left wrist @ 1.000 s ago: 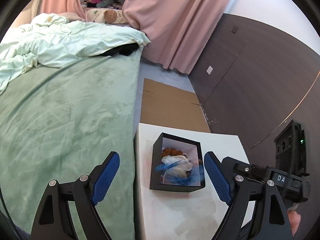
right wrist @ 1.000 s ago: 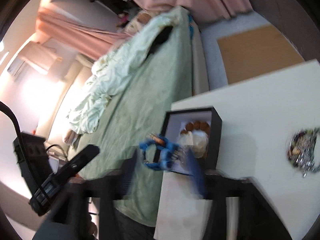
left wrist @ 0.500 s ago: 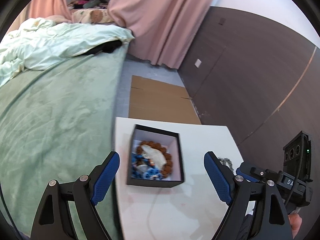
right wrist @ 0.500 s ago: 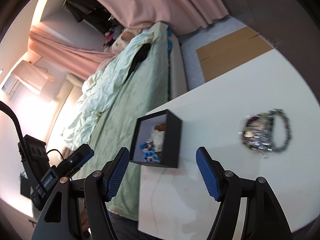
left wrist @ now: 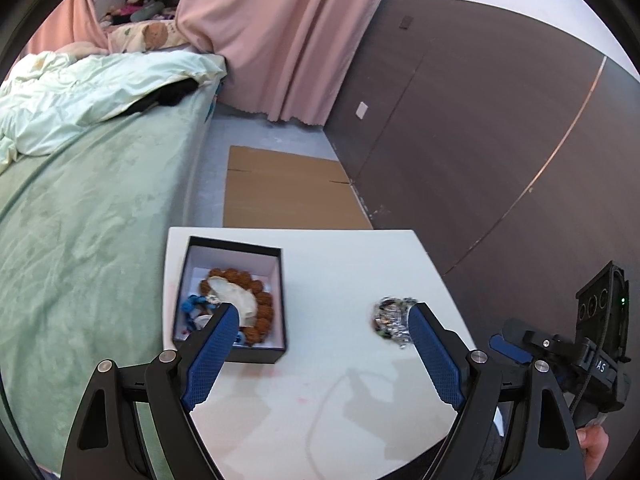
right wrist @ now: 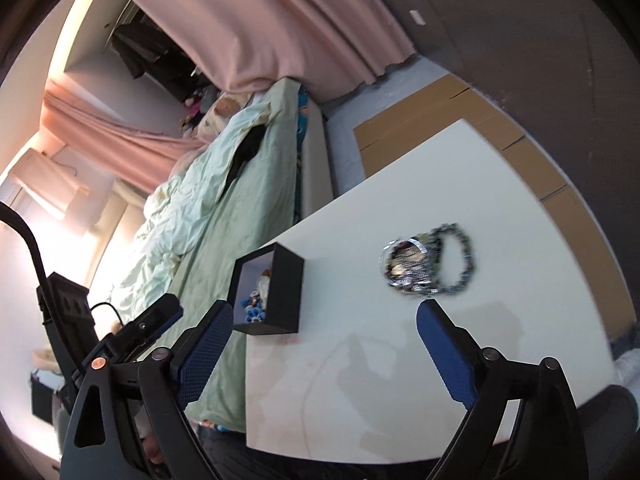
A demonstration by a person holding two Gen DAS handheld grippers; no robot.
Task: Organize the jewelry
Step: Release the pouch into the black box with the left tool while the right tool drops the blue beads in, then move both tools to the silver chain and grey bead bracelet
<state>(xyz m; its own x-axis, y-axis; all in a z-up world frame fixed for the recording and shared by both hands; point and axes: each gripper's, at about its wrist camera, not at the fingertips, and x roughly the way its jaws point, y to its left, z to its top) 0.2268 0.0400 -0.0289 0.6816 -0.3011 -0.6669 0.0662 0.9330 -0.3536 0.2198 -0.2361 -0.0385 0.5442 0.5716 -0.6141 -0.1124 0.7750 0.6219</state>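
A black open box point(left wrist: 280, 300) with a white inside sits at the left of the white table point(left wrist: 344, 264). It holds a brown bead bracelet point(left wrist: 262, 304), a white shell-like piece point(left wrist: 236, 294) and a blue trinket point(left wrist: 192, 304). A pile of silver and dark bead bracelets point(left wrist: 390, 316) lies loose on the table to the right of the box. My left gripper point(left wrist: 322, 312) is open and empty above the table between box and pile. My right gripper point(right wrist: 324, 312) is open and empty, just in front of the pile point(right wrist: 428, 264) and right of the box point(right wrist: 280, 292).
A bed with a green cover point(left wrist: 80, 248) runs along the table's left side. Flat cardboard point(left wrist: 288, 192) lies on the floor beyond the table. A dark wall panel point(left wrist: 480, 140) stands to the right, pink curtains point(left wrist: 280, 40) behind.
The right gripper dropped the blue trinket into the box, opened, and swung right toward the bracelet pile. The left view has shifted right, so the pile now shows.
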